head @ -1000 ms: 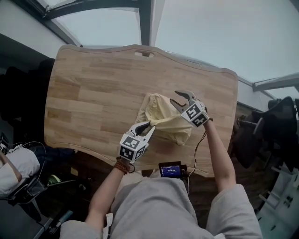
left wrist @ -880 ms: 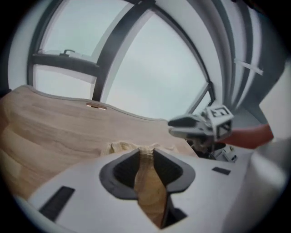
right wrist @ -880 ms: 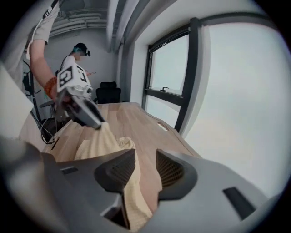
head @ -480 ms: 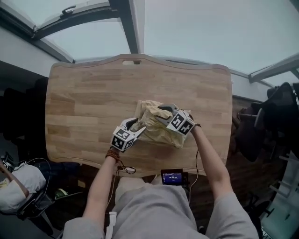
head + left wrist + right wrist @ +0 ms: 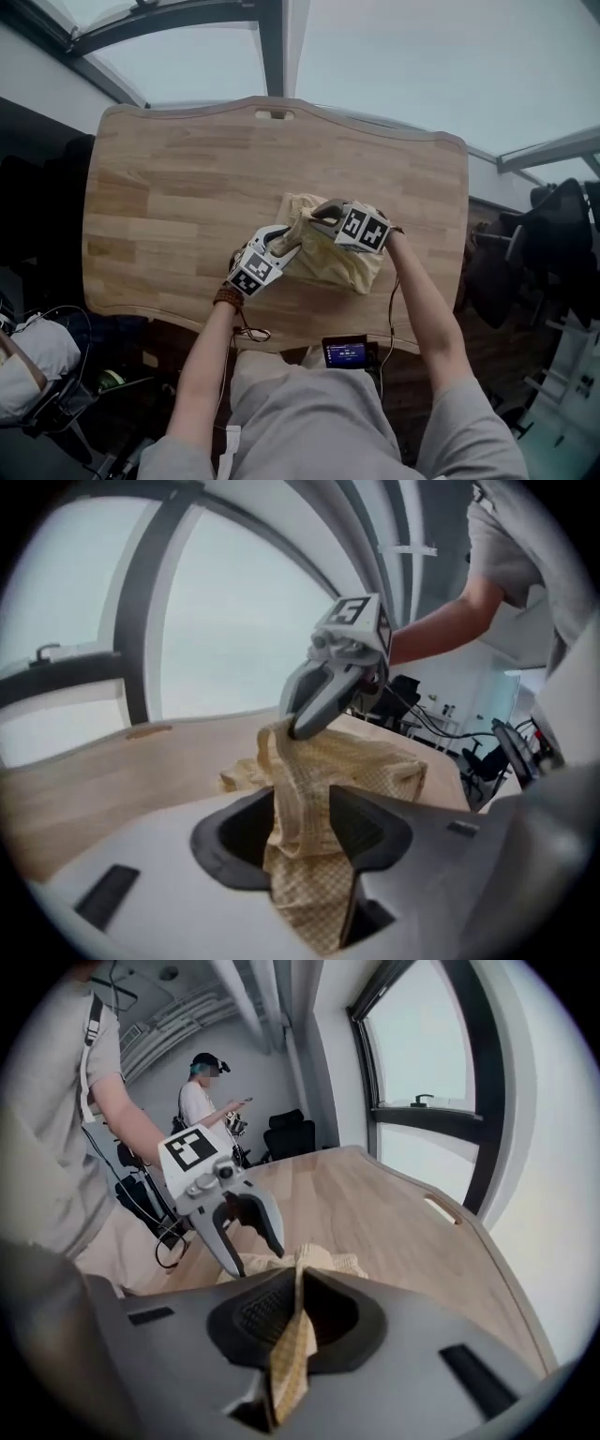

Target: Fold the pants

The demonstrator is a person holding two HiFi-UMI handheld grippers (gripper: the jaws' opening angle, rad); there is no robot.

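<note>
The yellow checked pants (image 5: pixel 342 258) lie crumpled on the wooden table (image 5: pixel 169 187), right of its middle. My left gripper (image 5: pixel 292 239) is at the heap's left edge. In the left gripper view a thick fold of the pants (image 5: pixel 300 789) fills the gap of my left gripper (image 5: pixel 302 801); its jaws have just been closing and press on that fold. My right gripper (image 5: pixel 319 214) is on the heap's upper left corner. Its jaws have just been closing and stand shut on a thin edge of cloth (image 5: pixel 292 1354). A band of cloth runs between the two grippers, whose tips sit close together.
A small device with a lit screen (image 5: pixel 344 352) sits at the table's near edge, with a cable beside it. A handle slot (image 5: pixel 270 114) is cut at the far edge. Dark chairs (image 5: pixel 553 244) stand to the right. A person (image 5: pixel 202 1101) stands far behind the table.
Both grippers have come in over the pants and drawn close together. The right one moved left and closed on the cloth's edge. The left one moved up onto the heap's left side.
</note>
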